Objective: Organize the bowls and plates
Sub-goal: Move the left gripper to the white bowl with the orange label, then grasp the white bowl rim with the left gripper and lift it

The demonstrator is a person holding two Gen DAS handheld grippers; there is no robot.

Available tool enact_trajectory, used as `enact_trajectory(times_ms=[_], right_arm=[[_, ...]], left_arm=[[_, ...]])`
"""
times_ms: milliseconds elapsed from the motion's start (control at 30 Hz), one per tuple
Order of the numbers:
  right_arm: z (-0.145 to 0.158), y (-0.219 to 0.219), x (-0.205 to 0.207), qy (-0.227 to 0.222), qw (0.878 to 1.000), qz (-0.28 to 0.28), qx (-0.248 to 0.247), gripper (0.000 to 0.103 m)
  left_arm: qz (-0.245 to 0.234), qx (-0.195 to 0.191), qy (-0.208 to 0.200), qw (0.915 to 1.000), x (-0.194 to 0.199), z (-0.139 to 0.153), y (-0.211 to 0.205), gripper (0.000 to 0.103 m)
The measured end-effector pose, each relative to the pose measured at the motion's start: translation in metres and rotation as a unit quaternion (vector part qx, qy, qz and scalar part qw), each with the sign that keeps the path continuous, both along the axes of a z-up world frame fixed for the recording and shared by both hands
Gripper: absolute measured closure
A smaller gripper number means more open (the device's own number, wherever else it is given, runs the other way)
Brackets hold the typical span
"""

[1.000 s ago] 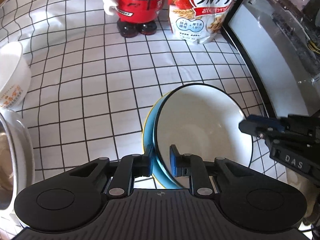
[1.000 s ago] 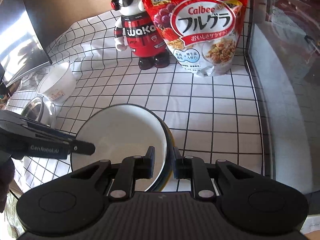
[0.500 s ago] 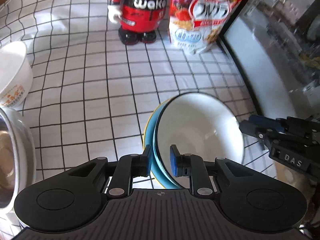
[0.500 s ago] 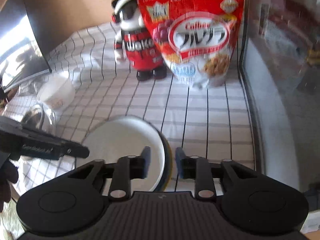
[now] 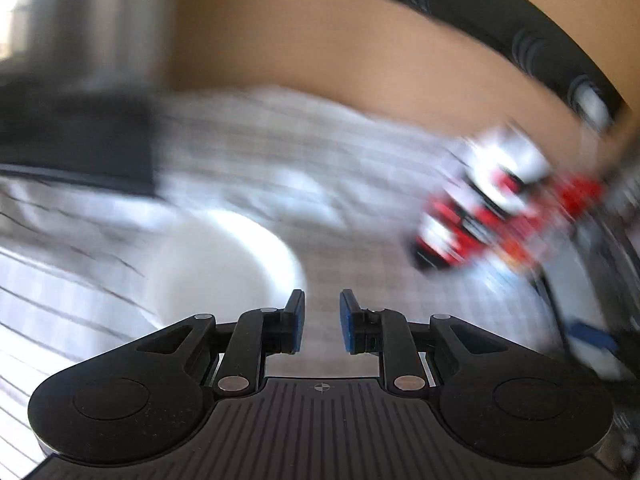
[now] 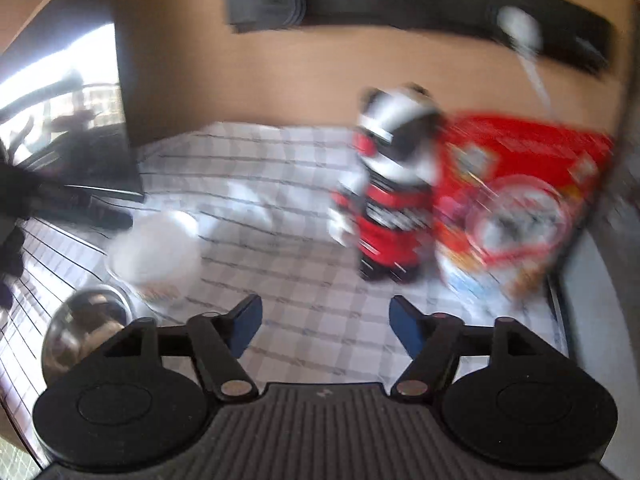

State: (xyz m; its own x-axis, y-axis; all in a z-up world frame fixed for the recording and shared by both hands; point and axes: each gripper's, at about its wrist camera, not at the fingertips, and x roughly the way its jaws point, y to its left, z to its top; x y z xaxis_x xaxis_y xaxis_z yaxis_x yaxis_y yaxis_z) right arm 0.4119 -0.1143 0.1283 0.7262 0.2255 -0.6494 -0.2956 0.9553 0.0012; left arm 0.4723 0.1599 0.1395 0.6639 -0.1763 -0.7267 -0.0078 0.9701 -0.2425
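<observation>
Checked white cloth [image 6: 304, 304] with thin dark grid lines covers the table and fills most of both wrist views, though heavy motion blur smears everything beyond the grippers. Behind it rises a tan wall [image 6: 248, 80] carrying a long black bar [image 6: 400, 4]. At the far left a dark monitor [image 6: 120, 120] stands at the cloth's edge. A red cereal bag [image 6: 520, 192] sits upright at the back right, touching a red, black and white robot figurine [image 6: 388, 200] just to its left; the left wrist view shows this pair only as a red streak [image 5: 480, 216].

Of the dishes, a white bowl [image 6: 154, 256] rests on the cloth at the left, and the left wrist view has it directly ahead and a little left of the fingers [image 5: 224, 264]. A shiny metal bowl [image 6: 86, 328] sits just beside it, nearer the camera. Whether the two touch cannot be told through the blur.

The right gripper [image 6: 326, 326] has its blue-padded jaws spread wide with nothing between them, only cloth behind. The left gripper [image 5: 322, 326] has its jaws set narrowly apart, also empty, and it shows in the right wrist view as a dark shape at the left edge [image 6: 60, 196].
</observation>
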Motion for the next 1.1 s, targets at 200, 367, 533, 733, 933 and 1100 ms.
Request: enact_trajectory(times_ms=[200, 367, 533, 733, 933, 1100], right_arm=[[0.002, 0.087, 0.048, -0.004, 1.0, 0.0, 0.009, 0.025], [-0.029, 0.128, 0.103, 0.094, 0.995, -0.02, 0.032, 0.025], [-0.059, 0.144, 0.12, 0.14, 0.987, -0.032, 0.068, 0.025], [-0.101, 0.16, 0.15, 0.197, 0.977, -0.044, 0.075, 0.042], [-0.138, 0.17, 0.162, 0.263, 0.959, -0.047, 0.095, 0.051], [-0.141, 0.181, 0.164, 0.269, 0.959, -0.039, 0.079, 0.054]], left_arm=[[0.03, -0.004, 0.047, 0.9984, 0.056, -0.025, 0.091, 0.082], [0.016, -0.009, 0.081, 0.9966, 0.083, -0.066, 0.114, 0.082], [-0.016, -0.039, 0.1, 0.9941, 0.091, -0.092, 0.123, 0.082], [-0.04, -0.021, 0.133, 0.9901, 0.103, -0.122, 0.113, 0.082], [-0.06, -0.02, 0.16, 0.985, 0.109, -0.144, 0.105, 0.082], [-0.064, -0.018, 0.163, 0.9844, 0.11, -0.147, 0.101, 0.083]])
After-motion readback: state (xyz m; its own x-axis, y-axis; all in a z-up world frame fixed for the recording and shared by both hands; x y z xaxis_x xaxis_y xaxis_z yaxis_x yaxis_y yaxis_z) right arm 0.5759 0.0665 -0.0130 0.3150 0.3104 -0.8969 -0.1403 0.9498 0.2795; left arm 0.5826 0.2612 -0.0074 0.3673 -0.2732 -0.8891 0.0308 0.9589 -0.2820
